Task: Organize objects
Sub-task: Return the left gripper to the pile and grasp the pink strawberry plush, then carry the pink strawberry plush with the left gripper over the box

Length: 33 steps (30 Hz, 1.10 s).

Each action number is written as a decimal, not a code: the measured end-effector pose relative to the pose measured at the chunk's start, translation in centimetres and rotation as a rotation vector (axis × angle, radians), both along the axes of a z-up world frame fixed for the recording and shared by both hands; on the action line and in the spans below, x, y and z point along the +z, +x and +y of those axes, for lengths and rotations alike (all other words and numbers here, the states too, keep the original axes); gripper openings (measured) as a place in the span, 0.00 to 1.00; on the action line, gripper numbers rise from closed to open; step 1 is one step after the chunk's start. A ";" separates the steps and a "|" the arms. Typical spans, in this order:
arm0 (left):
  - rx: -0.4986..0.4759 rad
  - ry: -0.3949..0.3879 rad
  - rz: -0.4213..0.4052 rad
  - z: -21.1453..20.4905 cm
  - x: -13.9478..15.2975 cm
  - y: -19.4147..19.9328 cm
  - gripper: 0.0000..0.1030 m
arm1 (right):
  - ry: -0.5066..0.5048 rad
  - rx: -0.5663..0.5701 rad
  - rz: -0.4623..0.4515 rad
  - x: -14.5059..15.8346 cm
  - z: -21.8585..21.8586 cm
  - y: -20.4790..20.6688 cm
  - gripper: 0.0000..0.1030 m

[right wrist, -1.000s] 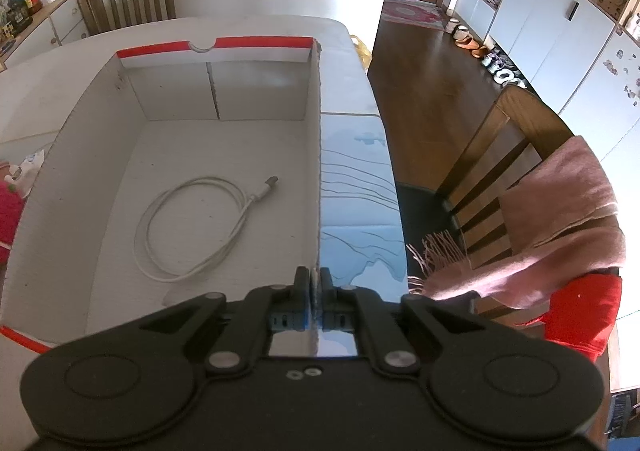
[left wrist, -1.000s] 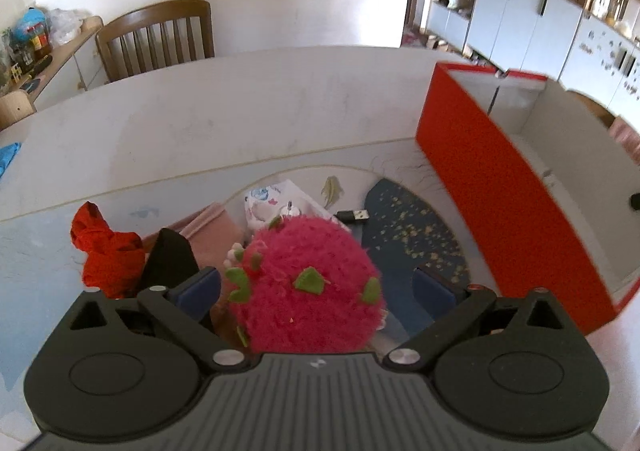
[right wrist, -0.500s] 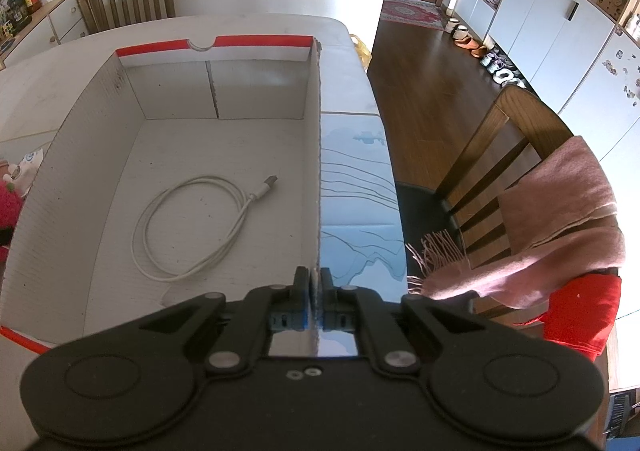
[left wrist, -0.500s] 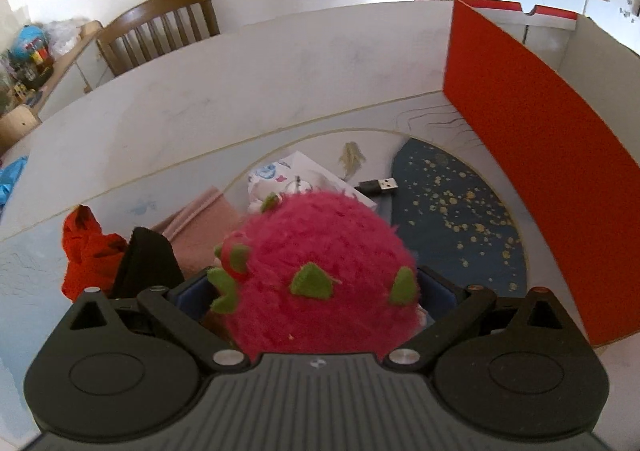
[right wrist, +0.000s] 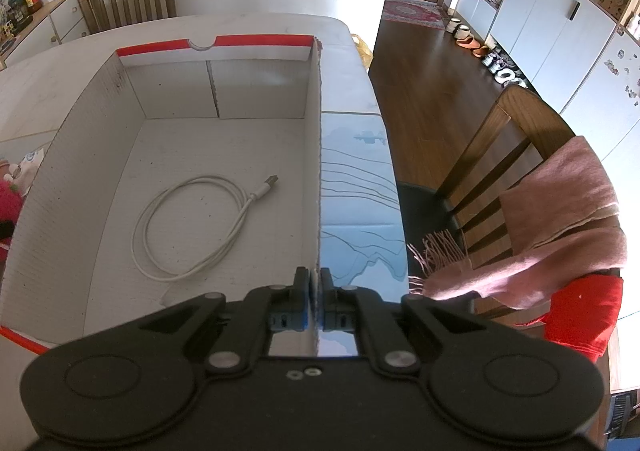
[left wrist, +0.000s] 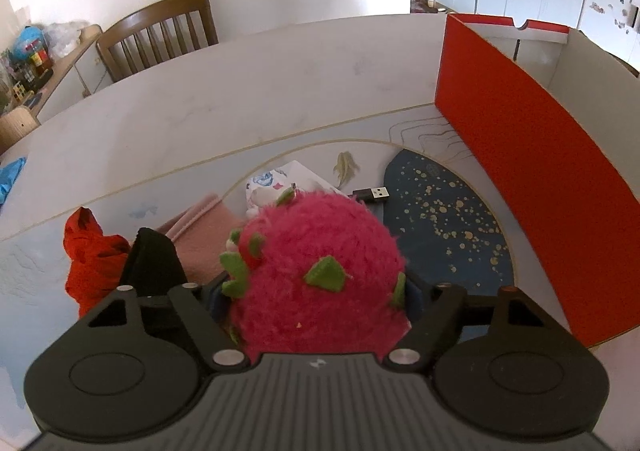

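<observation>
A fuzzy pink plush fruit (left wrist: 316, 275) with green leaf tips sits between the fingers of my left gripper (left wrist: 314, 291). The jaws are closing and both pads press into its fur, which hides most of them. To the right stands the red-sided cardboard box (left wrist: 520, 171). In the right wrist view my right gripper (right wrist: 315, 287) is shut on the top edge of the box's right wall (right wrist: 316, 171). A coiled white cable (right wrist: 192, 227) lies on the box floor. The plush (right wrist: 8, 203) peeks in at the left edge.
On the table mat beyond the plush lie a black USB stick (left wrist: 372, 195), a white patterned pouch (left wrist: 280, 183), a pink cloth (left wrist: 200, 235), a black item (left wrist: 152, 263) and a red cloth (left wrist: 88, 255). A chair (right wrist: 520, 139) draped with a pink scarf stands right of the table.
The left jaws have drawn in from wide apart onto the plush, which now fills more of the view. The right gripper and box have not moved.
</observation>
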<state>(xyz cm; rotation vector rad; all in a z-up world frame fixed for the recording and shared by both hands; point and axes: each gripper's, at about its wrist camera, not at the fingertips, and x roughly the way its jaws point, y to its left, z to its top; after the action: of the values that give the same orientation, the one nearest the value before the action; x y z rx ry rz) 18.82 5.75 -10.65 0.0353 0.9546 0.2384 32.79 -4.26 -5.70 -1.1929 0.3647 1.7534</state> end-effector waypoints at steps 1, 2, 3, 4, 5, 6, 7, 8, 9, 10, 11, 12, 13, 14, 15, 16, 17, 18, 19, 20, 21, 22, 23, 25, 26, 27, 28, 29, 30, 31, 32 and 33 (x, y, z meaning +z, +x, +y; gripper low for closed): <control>-0.003 -0.003 -0.004 -0.1 0.1 -0.1 0.75 | 0.000 0.001 0.000 0.0 0.0 0.0 0.04; -0.005 -0.010 -0.007 -0.1 0.3 -0.3 0.75 | 0.000 0.002 0.001 0.0 0.0 0.0 0.04; -0.006 -0.018 -0.006 -0.1 0.5 -0.4 0.75 | 0.000 0.002 0.001 0.0 0.0 0.0 0.03; -0.006 -0.023 -0.007 -0.2 0.7 -0.6 0.75 | 0.001 0.003 0.001 0.0 0.0 0.0 0.03; -0.007 -0.028 -0.010 -0.3 1.1 -0.7 0.75 | 0.001 0.003 0.001 0.0 0.0 0.0 0.03; -0.010 -0.038 -0.016 -0.4 1.5 -0.9 0.75 | 0.001 0.004 0.000 0.0 0.0 0.0 0.03; -0.014 -0.052 -0.022 -0.4 1.9 -1.1 0.75 | 0.001 0.005 0.000 0.0 0.0 0.0 0.03; -0.015 -0.066 -0.026 -0.5 2.4 -1.3 0.75 | 0.000 0.006 0.001 0.0 0.0 0.0 0.03; -0.020 -0.077 -0.033 -0.6 2.9 -1.4 0.75 | 0.000 0.007 0.002 -0.1 0.0 0.0 0.03; -0.025 -0.085 -0.041 -0.8 3.3 -1.6 0.75 | -0.001 0.009 0.002 -0.1 0.1 0.0 0.03; -0.031 -0.096 -0.046 -0.9 3.9 -1.8 0.75 | -0.002 0.009 0.003 -0.1 0.1 0.0 0.03; -0.037 -0.106 -0.051 -1.1 4.4 -1.9 0.75 | -0.001 0.010 0.003 -0.1 0.1 -0.1 0.03; -0.045 -0.116 -0.058 -1.3 5.0 -2.0 0.75 | -0.001 0.011 0.002 -0.1 0.1 -0.1 0.03; -0.053 -0.124 -0.065 -1.5 5.5 -2.1 0.75 | -0.001 0.012 0.001 -0.1 0.2 -0.1 0.03; -0.058 -0.130 -0.070 -1.7 6.0 -2.1 0.75 | -0.001 0.012 0.003 -0.1 0.2 -0.1 0.03; -0.064 -0.137 -0.074 -1.9 6.4 -2.2 0.75 | -0.002 0.013 0.003 -0.1 0.2 -0.1 0.03; -0.070 -0.149 -0.078 -2.1 6.9 -2.2 0.75 | -0.001 0.013 0.002 -0.1 0.2 -0.1 0.03; -0.076 -0.160 -0.081 -2.2 7.4 -2.2 0.75 | -0.001 0.014 0.003 -0.1 0.2 -0.1 0.03; -0.081 -0.170 -0.084 -2.4 7.8 -2.1 0.75 | 0.000 0.014 0.003 -0.1 0.2 -0.1 0.03; -0.089 -0.179 -0.087 -2.6 8.3 -2.1 0.75 | 0.000 0.014 0.003 -0.1 0.2 -0.1 0.03; -0.096 -0.184 -0.090 -2.8 8.7 -2.0 0.75 | 0.000 0.015 0.003 -0.1 0.2 -0.1 0.03; -0.105 -0.188 -0.093 -3.1 9.2 -1.9 0.75 | 0.000 0.016 0.004 -0.1 0.2 -0.1 0.03; -0.115 -0.194 -0.098 -3.4 9.6 -1.8 0.75 | 0.000 0.017 0.003 -0.1 0.2 -0.1 0.03; -0.141 -0.207 -0.108 -4.1 10.5 -1.5 0.75 | 0.000 0.019 0.004 -0.1 0.2 -0.2 0.03; -0.152 -0.213 -0.112 -4.5 10.8 -1.3 0.75 | 0.000 0.020 0.004 -0.1 0.2 -0.1 0.03; -0.162 -0.219 -0.117 -4.9 11.2 -1.1 0.75 | 0.000 0.022 0.004 -0.1 0.2 -0.2 0.03; -0.174 -0.225 -0.122 -5.2 11.6 -0.9 0.75 | 0.001 0.025 0.003 -0.1 0.2 -0.2 0.03; -0.188 -0.232 -0.128 -5.7 12.0 -0.6 0.75 | 0.001 0.028 0.003 -0.1 0.2 -0.2 0.03; -0.201 -0.237 -0.133 -6.1 12.5 -0.4 0.75 | 0.001 0.031 0.002 -0.1 0.2 -0.3 0.03; -0.215 -0.242 -0.140 -6.7 12.8 0.0 0.75 | 0.000 0.032 0.003 -0.1 0.2 -0.3 0.03; -0.234 -0.248 -0.146 -7.2 13.2 0.4 0.75 | -0.001 0.034 0.004 -0.1 0.2 -0.2 0.03; -0.248 -0.250 -0.148 -7.8 13.4 0.8 0.75 | -0.001 0.035 0.006 -0.1 0.2 -0.2 0.03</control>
<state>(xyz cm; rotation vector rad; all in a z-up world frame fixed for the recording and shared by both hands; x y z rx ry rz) 19.63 -2.03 2.78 -0.0920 0.8172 -0.1071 32.62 -4.03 -5.78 -1.2021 0.3504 1.7873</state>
